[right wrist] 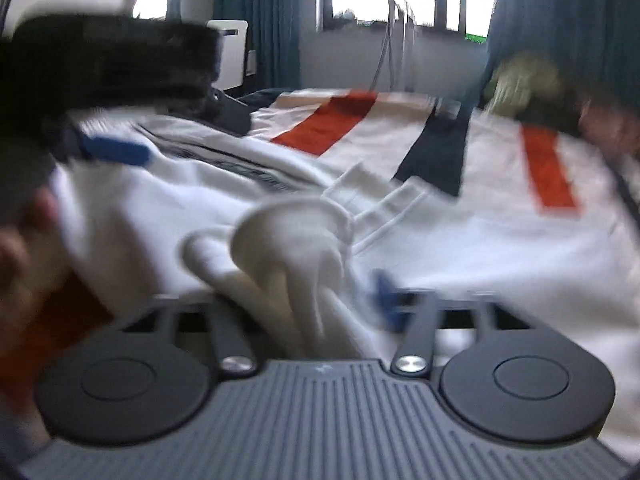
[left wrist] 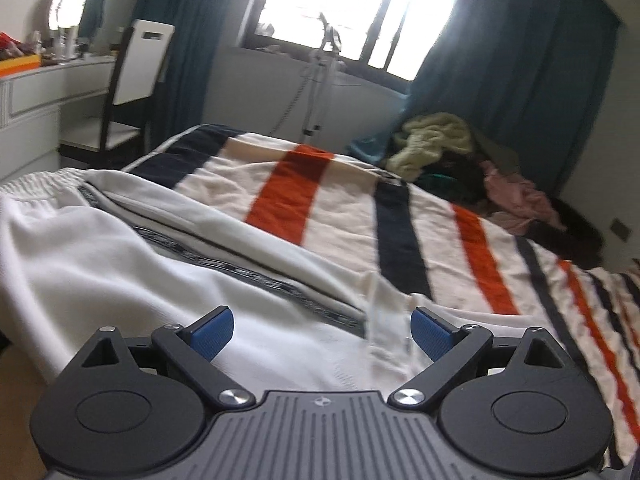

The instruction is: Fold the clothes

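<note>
A white garment (left wrist: 132, 264) with a dark patterned side stripe lies spread over the left half of the striped blanket (left wrist: 304, 188) on the bed. My left gripper (left wrist: 322, 330) hovers just over its near part, jaws wide, with nothing between the blue pads. In the blurred right wrist view a bunched white fold (right wrist: 288, 240) of the same garment rises between the spread jaws of my right gripper (right wrist: 304, 296). Its right blue pad (right wrist: 384, 292) stands clear of the cloth and its left finger is hidden under the fold. The left gripper's blue pad (right wrist: 112, 151) shows at upper left.
A heap of clothes (left wrist: 440, 148) sits at the bed's far right corner. A chair (left wrist: 140, 68) and a white dresser (left wrist: 48, 84) stand at the left. A steamer stand (left wrist: 320, 80) is below the window. A hand (right wrist: 24, 248) is at the left edge.
</note>
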The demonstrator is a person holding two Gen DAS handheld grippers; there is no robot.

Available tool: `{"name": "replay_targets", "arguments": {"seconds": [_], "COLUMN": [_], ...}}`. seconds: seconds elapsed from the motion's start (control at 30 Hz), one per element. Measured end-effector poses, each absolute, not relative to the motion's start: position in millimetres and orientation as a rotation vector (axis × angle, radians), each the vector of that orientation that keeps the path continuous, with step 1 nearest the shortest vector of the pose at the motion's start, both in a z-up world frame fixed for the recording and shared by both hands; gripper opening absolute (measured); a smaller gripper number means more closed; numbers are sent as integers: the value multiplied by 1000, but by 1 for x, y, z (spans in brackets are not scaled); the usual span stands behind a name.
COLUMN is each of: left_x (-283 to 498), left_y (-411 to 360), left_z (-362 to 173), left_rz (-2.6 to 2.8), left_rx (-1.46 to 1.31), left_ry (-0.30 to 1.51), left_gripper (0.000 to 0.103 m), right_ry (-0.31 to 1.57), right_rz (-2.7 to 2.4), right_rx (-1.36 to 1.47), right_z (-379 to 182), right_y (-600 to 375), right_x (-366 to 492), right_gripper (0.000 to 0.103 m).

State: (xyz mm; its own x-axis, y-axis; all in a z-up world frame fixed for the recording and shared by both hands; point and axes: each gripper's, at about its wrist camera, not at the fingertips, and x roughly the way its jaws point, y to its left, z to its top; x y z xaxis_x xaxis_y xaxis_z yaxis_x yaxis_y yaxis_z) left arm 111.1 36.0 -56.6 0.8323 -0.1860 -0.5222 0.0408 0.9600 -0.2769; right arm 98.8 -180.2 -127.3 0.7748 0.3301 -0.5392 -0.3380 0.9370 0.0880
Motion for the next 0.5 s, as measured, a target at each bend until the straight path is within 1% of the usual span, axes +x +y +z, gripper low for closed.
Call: {"name": "replay_targets", "arguments": {"seconds": [0.07,0.23,0.4,0.5], "left_x": [108,100,93,91], "left_y": [34,30,17,8], "left_z": [-57,-59,-63,-67], "left_rz": [-155,-247,-321,-346], "left_rx": [-275,-317,-282,-255], "left_ry": [587,615,637,640], "left_gripper": [96,96,96,96], "right_ry": [628,700,717,688], "right_rz": [393,364,266,135], "right_rx": [70,192,389,404], "right_z": [-119,-91,-79,-76], "right_y": [-185,-208,-257,-278], "right_x": [88,55,37,36], "right_gripper": [80,80,80,80]}}
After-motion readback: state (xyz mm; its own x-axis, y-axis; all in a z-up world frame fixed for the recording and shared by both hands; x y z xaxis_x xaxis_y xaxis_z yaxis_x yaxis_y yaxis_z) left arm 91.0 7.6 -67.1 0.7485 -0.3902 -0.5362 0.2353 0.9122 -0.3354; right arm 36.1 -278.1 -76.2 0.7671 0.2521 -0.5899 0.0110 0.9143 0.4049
